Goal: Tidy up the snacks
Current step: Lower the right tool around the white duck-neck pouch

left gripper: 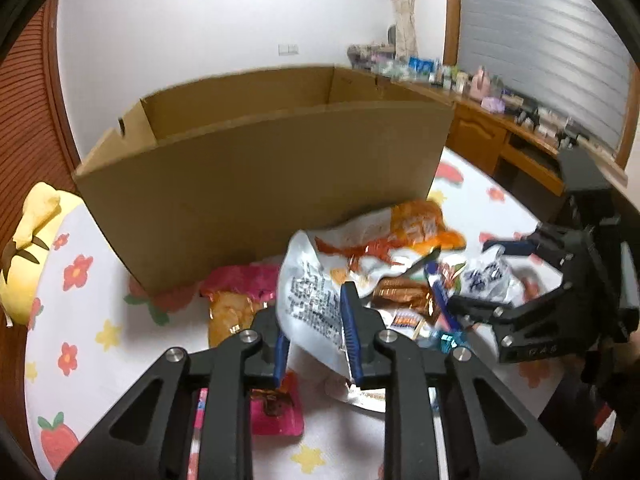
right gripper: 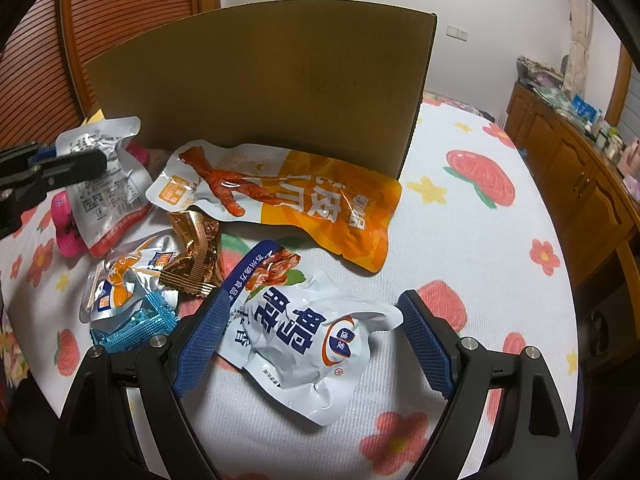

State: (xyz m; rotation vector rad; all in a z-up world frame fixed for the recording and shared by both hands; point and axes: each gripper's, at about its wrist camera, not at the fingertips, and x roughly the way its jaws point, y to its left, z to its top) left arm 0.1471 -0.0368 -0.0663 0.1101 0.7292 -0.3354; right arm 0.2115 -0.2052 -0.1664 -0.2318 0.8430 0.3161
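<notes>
Left gripper (left gripper: 316,344) jaws clamp a silver printed snack pouch (left gripper: 312,296), lifted before the cardboard box (left gripper: 260,168). Right gripper (right gripper: 316,344) jaws open around a white-blue duck snack pouch (right gripper: 308,340) lying on the floral bedsheet (right gripper: 480,240), near an orange chicken-feet pouch (right gripper: 288,196). Wooden cabinet (right gripper: 568,160) along the wall.

A box (right gripper: 260,92) stands on the bed (right gripper: 480,280), with the snacks lying in front of it. A long pouch (right gripper: 288,196) lies just before the box's wall. Nearer still lies a crumpled pouch (right gripper: 308,344), between the right gripper's (right gripper: 316,340) spread fingers. Left of it sit a small wrapper (right gripper: 196,256) and another packet (right gripper: 120,284). At far left, the left gripper (left gripper: 316,336) holds a printed pouch (left gripper: 312,296).
</notes>
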